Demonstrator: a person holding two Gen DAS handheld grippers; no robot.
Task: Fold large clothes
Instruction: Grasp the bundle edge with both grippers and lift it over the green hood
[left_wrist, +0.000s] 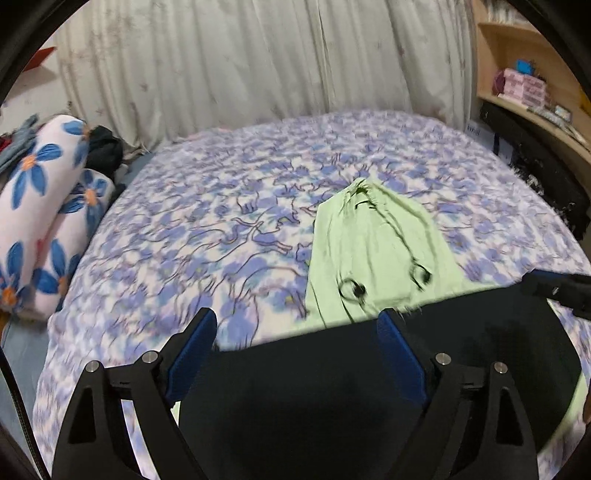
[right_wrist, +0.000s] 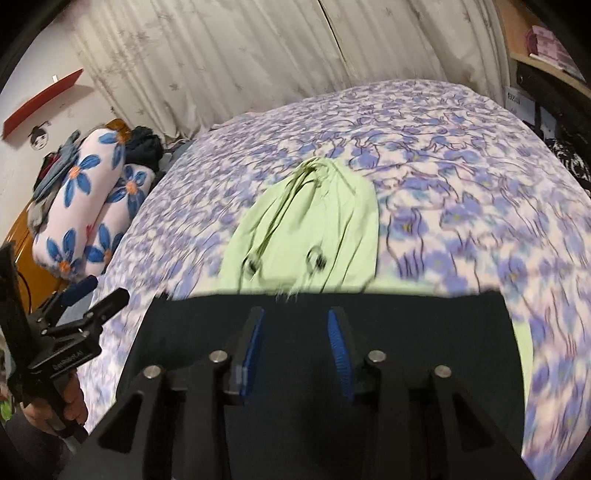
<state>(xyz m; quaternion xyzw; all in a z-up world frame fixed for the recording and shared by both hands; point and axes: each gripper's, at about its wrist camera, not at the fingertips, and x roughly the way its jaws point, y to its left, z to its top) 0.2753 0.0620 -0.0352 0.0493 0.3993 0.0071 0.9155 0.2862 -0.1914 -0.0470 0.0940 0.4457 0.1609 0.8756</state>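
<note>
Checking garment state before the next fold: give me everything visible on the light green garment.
The light green garment is thin, soft-looking fabric with dark drawstring cords ending in rings. It lies flat but wrinkled on the floral bedspread, narrowing toward its far end. Its near end is covered by a black cloth; a green strip shows past that cloth's right side in the right wrist view. Neither gripper touches it. Motion blur hides finer detail.

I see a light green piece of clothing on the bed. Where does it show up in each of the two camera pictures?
Left wrist view: the green garment lies right of centre on the flowered bedspread, its near end under a dark cloth.
Right wrist view: the green garment lies around the centre, just above the dark cloth.
Shared landmark: the rolled blue-flower blanket at the left.
</note>
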